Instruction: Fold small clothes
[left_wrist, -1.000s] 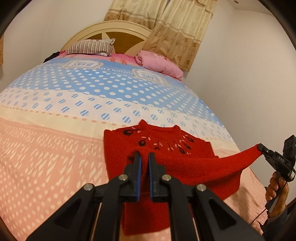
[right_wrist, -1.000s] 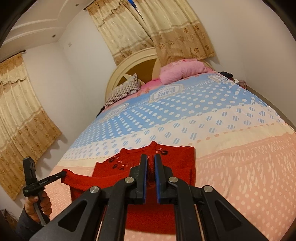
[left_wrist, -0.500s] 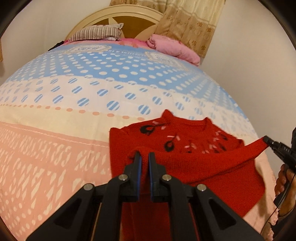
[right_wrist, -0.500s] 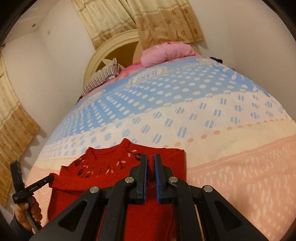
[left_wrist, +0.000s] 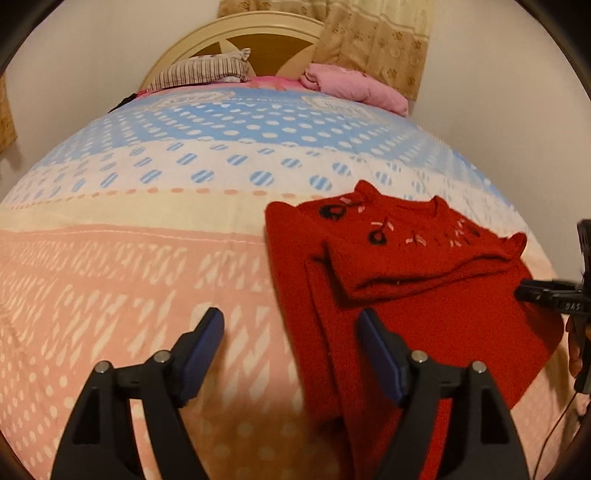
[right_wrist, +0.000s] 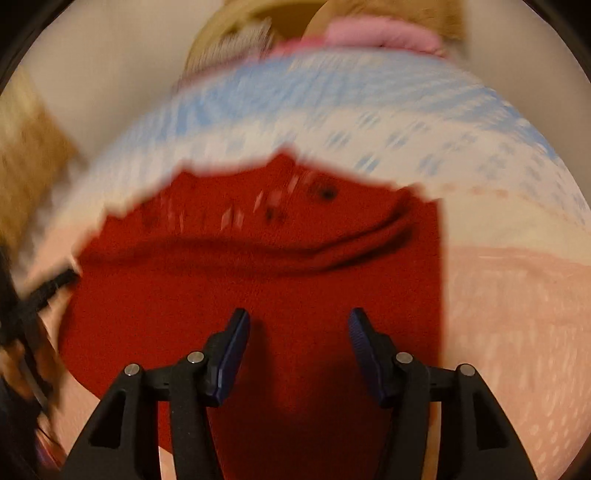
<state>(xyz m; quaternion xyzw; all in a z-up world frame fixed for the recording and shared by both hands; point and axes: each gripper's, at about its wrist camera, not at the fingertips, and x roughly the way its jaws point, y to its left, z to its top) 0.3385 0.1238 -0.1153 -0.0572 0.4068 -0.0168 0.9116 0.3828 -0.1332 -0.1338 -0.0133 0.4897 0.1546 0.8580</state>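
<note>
Bedspread fills the left view; the left hand-held gripper is opening, empty, red sweater just right. Right view: right hand-held gripper opening above it; best smooth the folded sleeves before folding again.

Dotted bed, red sweater, pillows

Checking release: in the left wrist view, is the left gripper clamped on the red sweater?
No, the left gripper is opening, nothing pinched; the red sweater lies on the bed.

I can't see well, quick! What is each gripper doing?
Left gripper: opening, holding nothing.
Right gripper: opening above the red sweater, holding nothing.
</note>
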